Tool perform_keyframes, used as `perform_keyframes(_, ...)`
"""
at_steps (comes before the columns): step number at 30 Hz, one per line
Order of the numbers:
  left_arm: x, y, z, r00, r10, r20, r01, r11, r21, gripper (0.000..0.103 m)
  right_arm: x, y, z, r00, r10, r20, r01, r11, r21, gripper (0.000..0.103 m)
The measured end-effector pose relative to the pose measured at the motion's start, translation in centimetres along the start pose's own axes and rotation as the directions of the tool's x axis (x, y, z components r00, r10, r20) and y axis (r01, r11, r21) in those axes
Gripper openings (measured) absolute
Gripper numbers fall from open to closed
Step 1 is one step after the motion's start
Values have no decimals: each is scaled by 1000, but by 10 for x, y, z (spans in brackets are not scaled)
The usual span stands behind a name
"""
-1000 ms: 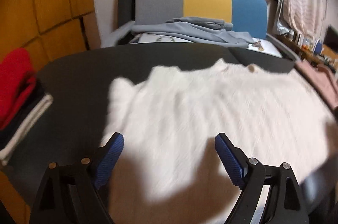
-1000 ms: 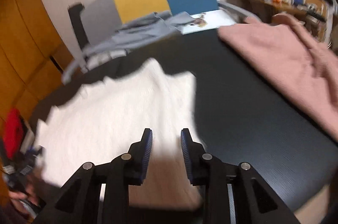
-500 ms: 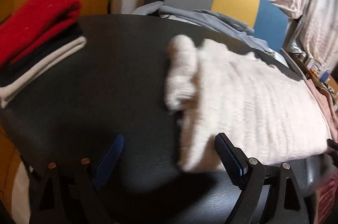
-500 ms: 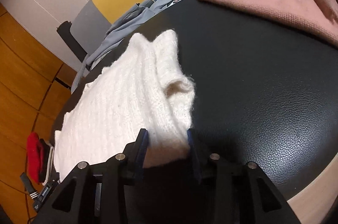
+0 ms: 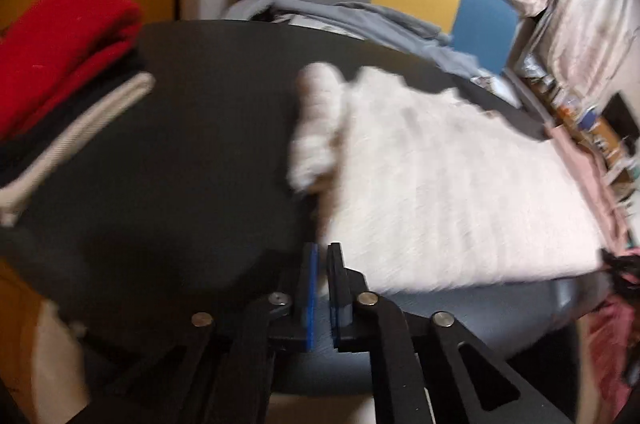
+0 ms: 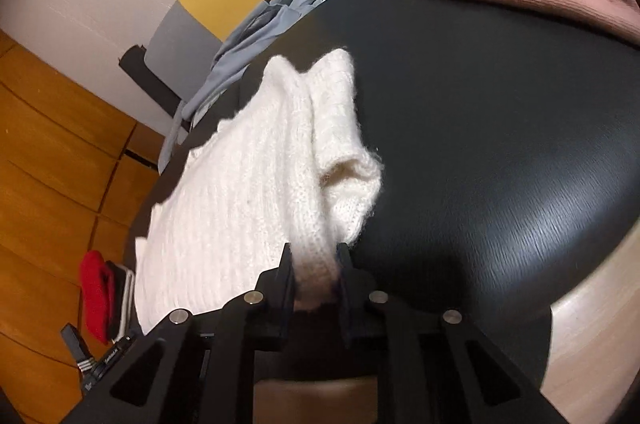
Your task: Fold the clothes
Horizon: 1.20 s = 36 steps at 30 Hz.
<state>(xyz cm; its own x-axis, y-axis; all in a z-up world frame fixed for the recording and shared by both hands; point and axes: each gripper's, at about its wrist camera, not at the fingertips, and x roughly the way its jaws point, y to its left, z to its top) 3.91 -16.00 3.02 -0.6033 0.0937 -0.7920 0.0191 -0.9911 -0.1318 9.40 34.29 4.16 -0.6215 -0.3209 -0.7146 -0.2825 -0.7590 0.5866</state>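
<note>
- The fluffy white knitted sweater (image 6: 248, 183) lies spread across the round black surface (image 6: 500, 143), one sleeve folded over its body.
- The right tongs (image 6: 314, 264) pinch the sweater's near corner.
- The left tongs (image 5: 322, 264) are pressed nearly together at its opposite near edge; whether they catch fabric, I cannot tell.
- A stack of folded clothes topped in red (image 5: 64, 35) sits at the surface's left.

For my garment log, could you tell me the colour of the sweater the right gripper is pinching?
White sweater, a fuzzy ribbed knit, clearest in the right wrist view.
</note>
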Motion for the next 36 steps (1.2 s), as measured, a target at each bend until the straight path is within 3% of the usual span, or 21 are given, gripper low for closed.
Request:
perform_keyframes(2,1,8,-12,997,70,-24,-70,997,29,3,1,-4,-10,999,-23,-23,23,1000,19,17)
perform_keyframes(4,-5,15,-22,997,80,-23,-79,997,10,3,0,-8,-17,999,-28,-23,28,999,30,20)
perform_keyframes(8,-24,9,-22,996,73,43,-73,997,8,7,-21,-9,-18,992,-95,86,93,995,37,26)
perform_keyframes(9,-26,1,-18,996,62,62,-64,998,24,13,-30,-8,-16,982,-122,142,118,992,36,28)
perform_keyframes(11,-29,-18,-8,995,36,98,-43,997,65,36,-45,-3,-7,962,-135,236,134,991,21,33)
perform_keyframes(12,-28,-30,-3,993,19,118,-30,995,91,53,-44,0,-1,963,-113,243,115,993,5,33)
perform_keyframes(13,-26,-41,2,991,5,134,-20,993,112,62,-42,1,5,967,-90,237,95,995,-6,34)
perform_keyframes(16,-13,-79,17,989,-61,135,39,987,156,67,-20,-13,16,988,-33,152,21,996,86,35)
perform_keyframes(19,-3,-113,24,984,-142,104,120,974,194,67,-7,-34,10,994,5,106,-28,976,216,36)
perform_keyframes(23,-3,-148,11,955,-290,67,266,931,248,67,-2,-45,-4,989,84,120,-114,957,266,36)
perform_keyframes(24,-4,-156,6,947,-317,60,290,919,267,66,-2,-46,-4,989,82,126,-114,956,269,36)
perform_keyframes(26,-5,-171,-2,933,-356,52,324,895,307,53,-3,-47,-4,988,77,137,-113,955,275,36)
perform_keyframes(28,-1,-184,-7,939,-342,45,308,888,341,20,-4,-49,-4,986,73,148,-112,953,280,36)
perform_keyframes(29,3,-188,-8,942,-333,43,298,889,348,14,-5,-50,-4,986,70,153,-112,952,283,37)
perform_keyframes(33,13,-191,-14,941,-337,17,312,889,336,4,-7,-53,-5,983,60,175,-111,949,295,36)
perform_keyframes(36,15,-190,-19,939,-343,4,322,886,334,2,-11,-55,-3,980,31,195,-87,953,290,37)
